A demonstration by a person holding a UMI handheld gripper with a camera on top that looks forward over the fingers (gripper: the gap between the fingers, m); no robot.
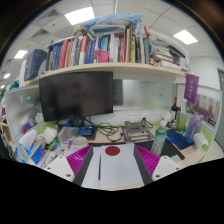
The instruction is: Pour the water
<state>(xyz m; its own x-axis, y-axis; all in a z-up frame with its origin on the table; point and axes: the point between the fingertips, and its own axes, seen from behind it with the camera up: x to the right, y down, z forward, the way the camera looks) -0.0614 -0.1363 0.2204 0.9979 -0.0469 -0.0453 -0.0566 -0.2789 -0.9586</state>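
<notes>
step: approach, pour not begun | tongs [112,160] spread, holding nothing | water bottle [159,140] upright on counter [118,170], beyond right finger | next: swing right, close on bottle

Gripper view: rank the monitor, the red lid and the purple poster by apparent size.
1. monitor, clearly largest.
2. purple poster.
3. red lid, just ahead of the hand-held gripper; it lies much nearer the camera than the poster, so their order is unsure.

No lettering can be read anywhere (book spines [95,50] included).
</notes>
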